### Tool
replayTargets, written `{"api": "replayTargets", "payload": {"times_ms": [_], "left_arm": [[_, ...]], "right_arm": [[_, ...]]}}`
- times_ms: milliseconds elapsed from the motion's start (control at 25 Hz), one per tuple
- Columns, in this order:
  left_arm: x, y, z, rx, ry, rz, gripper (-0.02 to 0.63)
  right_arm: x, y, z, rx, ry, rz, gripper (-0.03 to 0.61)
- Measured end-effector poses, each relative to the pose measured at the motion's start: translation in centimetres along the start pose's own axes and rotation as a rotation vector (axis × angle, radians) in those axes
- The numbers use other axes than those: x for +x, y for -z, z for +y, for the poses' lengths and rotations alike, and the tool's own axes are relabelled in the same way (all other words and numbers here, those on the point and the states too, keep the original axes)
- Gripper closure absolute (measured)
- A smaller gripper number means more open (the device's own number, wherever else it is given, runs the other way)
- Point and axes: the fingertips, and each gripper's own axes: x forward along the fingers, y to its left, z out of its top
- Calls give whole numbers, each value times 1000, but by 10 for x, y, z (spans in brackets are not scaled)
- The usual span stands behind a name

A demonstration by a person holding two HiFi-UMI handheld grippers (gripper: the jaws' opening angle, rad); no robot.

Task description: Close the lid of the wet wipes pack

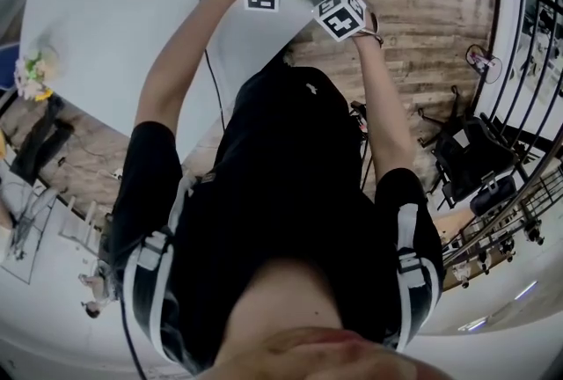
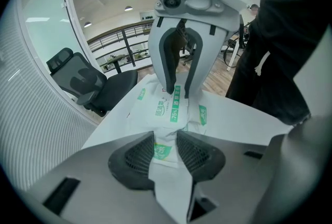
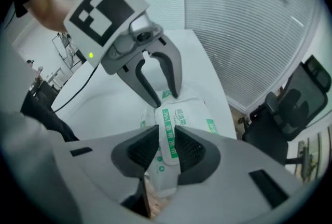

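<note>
One chair [image 2: 85, 85] stood beyond the worktop [image 2: 249, 124] corner at 10 o'clock. On that corner, the left fingers [image 2: 136, 158], fairly wide, pinched one end of the wipes pack [image 2: 168, 109]. The right fingers [image 3: 193, 151], half apart, straddled its label, gripping nothing.

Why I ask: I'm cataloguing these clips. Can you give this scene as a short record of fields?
surface: white table
object: pack of wipes, lying flat near the table's corner
lid: flap lies along the pack's top; sealed or not, unclear
left gripper: fingers closed on one end of the pack, it seems
right gripper: fingers astride the lid, tips on the pack; grip unclear
layout: the grippers face each other across the pack
</note>
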Motion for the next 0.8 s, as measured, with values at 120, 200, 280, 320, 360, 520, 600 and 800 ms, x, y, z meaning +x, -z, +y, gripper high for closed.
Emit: {"api": "replayTargets", "payload": {"times_ms": [120, 200, 280, 320, 360, 520, 600, 800], "left_arm": [[-10, 4, -1, -25, -40, -11, 465], [-24, 6, 2, -73, -90, -35, 465], [-44, 2, 8, -174, -154, -99, 465], [-58, -2, 11, -244, -187, -147, 465], [-73, -7, 15, -319, -223, -202, 469], [-144, -33, 29, -552, -408, -400, 492], [-178, -50, 26, -642, -496, -483, 512], [-261, -84, 24, -796, -736, -625, 554]], "right_arm": [[-23, -17, -5, 113, 48, -116, 468], [-43, -29, -13, 175, 89, -198, 472], [-68, -38, -23, 235, 138, -284, 479], [-82, -42, -26, 267, 162, -327, 480], [-97, -46, -29, 297, 188, -369, 480], [-159, -64, -40, 370, 295, -533, 488], [-189, -68, -38, 390, 324, -598, 492], [-253, -89, -41, 374, 358, -755, 503]]}}
